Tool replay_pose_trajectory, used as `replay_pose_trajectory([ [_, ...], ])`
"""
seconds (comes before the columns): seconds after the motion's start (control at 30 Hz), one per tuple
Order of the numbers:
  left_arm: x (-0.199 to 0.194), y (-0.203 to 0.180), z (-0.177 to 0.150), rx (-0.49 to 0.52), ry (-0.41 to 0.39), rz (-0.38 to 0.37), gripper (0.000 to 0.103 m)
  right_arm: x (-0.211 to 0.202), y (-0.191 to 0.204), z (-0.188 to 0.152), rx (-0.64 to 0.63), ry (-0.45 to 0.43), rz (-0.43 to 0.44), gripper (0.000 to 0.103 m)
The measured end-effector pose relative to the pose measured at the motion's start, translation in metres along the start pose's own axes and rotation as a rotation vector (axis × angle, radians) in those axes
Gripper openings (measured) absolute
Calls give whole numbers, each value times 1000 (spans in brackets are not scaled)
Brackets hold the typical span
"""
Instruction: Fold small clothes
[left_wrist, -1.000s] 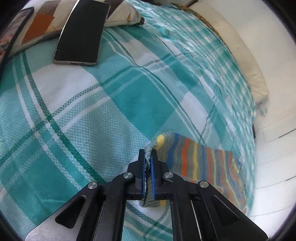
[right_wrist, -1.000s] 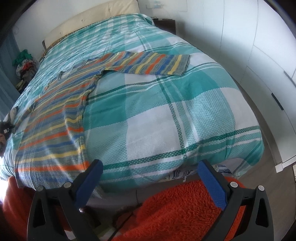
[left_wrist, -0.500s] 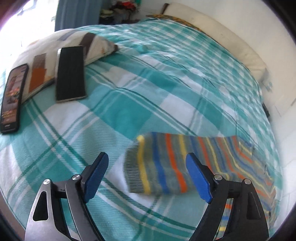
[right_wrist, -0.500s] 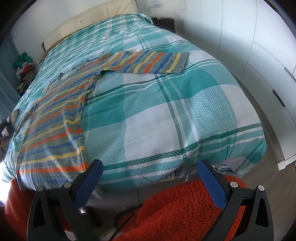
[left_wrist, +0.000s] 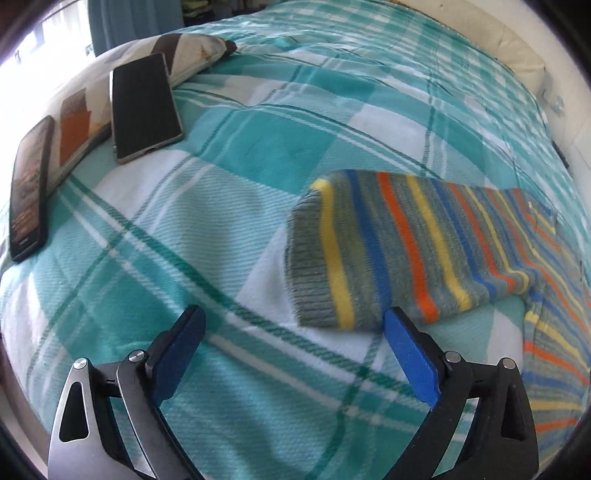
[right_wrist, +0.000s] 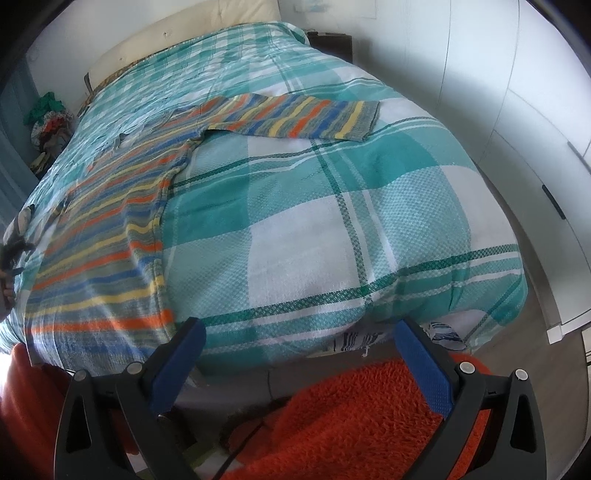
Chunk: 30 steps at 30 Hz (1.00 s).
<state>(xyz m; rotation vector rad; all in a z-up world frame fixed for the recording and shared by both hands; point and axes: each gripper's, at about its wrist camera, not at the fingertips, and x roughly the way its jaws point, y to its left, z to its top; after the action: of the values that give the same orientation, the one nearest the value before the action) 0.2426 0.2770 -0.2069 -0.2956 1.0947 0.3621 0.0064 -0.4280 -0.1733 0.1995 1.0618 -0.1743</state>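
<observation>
A striped knitted sweater (right_wrist: 110, 229) in grey, blue, orange and yellow lies spread flat on the teal plaid bedspread (right_wrist: 306, 221). One sleeve (right_wrist: 295, 118) stretches out to the right in the right wrist view. The other sleeve (left_wrist: 399, 251) lies flat in the left wrist view, its cuff just ahead of my left gripper (left_wrist: 295, 347), which is open and empty above the bed. My right gripper (right_wrist: 295, 358) is open and empty, held off the foot of the bed.
Two phones (left_wrist: 144, 107) (left_wrist: 29, 188) lie by a patterned pillow (left_wrist: 177, 51) at the left. An orange shaggy rug (right_wrist: 351, 424) covers the floor below the bed's foot. White wardrobe doors (right_wrist: 517, 92) stand to the right.
My left gripper opened and let go of the sleeve cuff, then drew back from it. The sleeve now lies flat. My right gripper stayed open and hardly moved.
</observation>
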Motion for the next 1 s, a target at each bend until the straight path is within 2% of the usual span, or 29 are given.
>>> replay_pose_trajectory([
  [0.07, -6, 6, -11, -6, -9, 20, 97, 2, -6, 1, 25, 2, 10, 101],
  [0.17, -25, 6, -31, -1, -58, -37, 97, -3, -11, 4, 61, -26, 21, 101],
  [0.33, -49, -39, -57, 128, -106, -127, 97, -19, -11, 23, 89, -126, 48, 101],
  [0.43, -44, -74, -53, 216, -104, -151, 97, -10, -3, 46, 69, -151, 33, 101],
  [0.53, -30, -96, -43, 252, -123, -136, 98, 7, 7, 67, 38, -154, 23, 101],
  [0.6, -11, -104, -39, 257, -82, -137, 100, 23, 16, 80, 0, -147, 5, 101],
  [0.63, 3, -107, -40, 269, -42, -130, 103, 28, 18, 83, -17, -155, -2, 101],
  [0.67, 12, -110, -43, 290, -34, -115, 103, 35, 22, 86, -37, -176, -18, 101],
  [0.73, 12, -115, -52, 345, -108, -87, 103, 46, 23, 87, -50, -203, -47, 101],
  [0.77, 12, -116, -53, 348, -114, -79, 103, 57, 22, 86, -47, -183, -65, 101],
  [0.83, 12, -114, -52, 342, -115, -87, 103, 82, 18, 81, -28, -80, -97, 102],
  [0.93, 9, -111, -54, 338, -128, -98, 103, 87, 25, 77, -71, -68, -144, 103],
  [1.0, 5, -114, -58, 353, -145, -65, 103, 91, 27, 79, -75, -40, -163, 103],
])
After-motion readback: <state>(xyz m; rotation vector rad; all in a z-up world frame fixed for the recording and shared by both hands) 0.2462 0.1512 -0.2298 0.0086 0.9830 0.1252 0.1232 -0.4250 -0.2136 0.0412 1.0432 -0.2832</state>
